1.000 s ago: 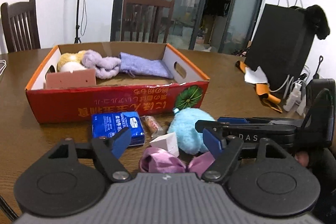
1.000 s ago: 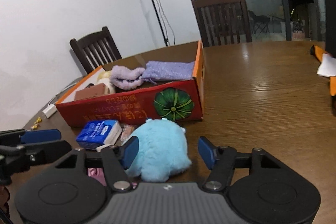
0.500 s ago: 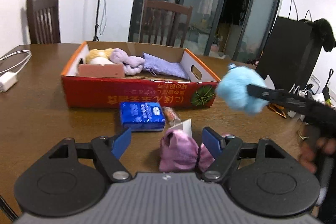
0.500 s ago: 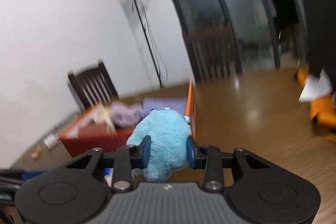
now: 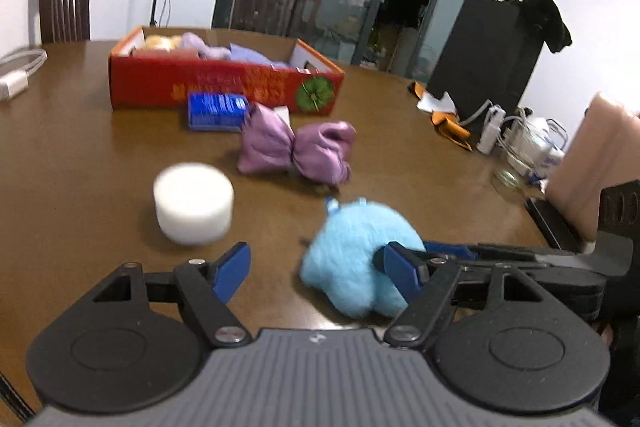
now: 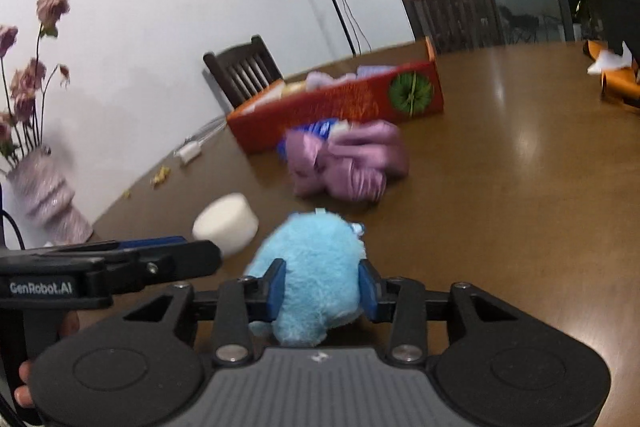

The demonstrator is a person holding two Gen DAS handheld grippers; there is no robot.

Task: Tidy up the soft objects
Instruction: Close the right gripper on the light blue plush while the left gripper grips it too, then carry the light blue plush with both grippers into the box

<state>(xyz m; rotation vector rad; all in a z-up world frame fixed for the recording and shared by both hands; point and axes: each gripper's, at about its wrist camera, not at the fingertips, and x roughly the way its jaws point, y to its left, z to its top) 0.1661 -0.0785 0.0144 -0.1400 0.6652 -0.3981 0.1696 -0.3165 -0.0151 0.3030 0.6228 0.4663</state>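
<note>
A fluffy light-blue plush toy (image 6: 316, 259) sits low on the brown table, between the blue pads of my right gripper (image 6: 322, 287). The pads still touch its fur while the jaws are opening. In the left wrist view the same plush (image 5: 360, 251) lies just right of my left gripper (image 5: 316, 263), which is open and holds nothing. Farther out lie a white round sponge (image 5: 194, 203), a purple cloth bow (image 5: 296, 151) and a blue tissue pack (image 5: 216, 109). Behind them a red cardboard box (image 5: 224, 87) holds several soft pieces.
A vase of dried flowers (image 6: 48, 203) stands at the table's left edge. A white charger and cable (image 5: 16, 75) lie far left. A black bag (image 5: 484, 55), orange-and-white scraps (image 5: 440, 111) and tangled cables (image 5: 528, 143) crowd the right side. Chairs (image 5: 64, 3) stand behind the table.
My right gripper closed on the blue plush beside the box, lifted it and carried it back to the near table. Both grippers drew away from the box, and the white sponge came into view.
</note>
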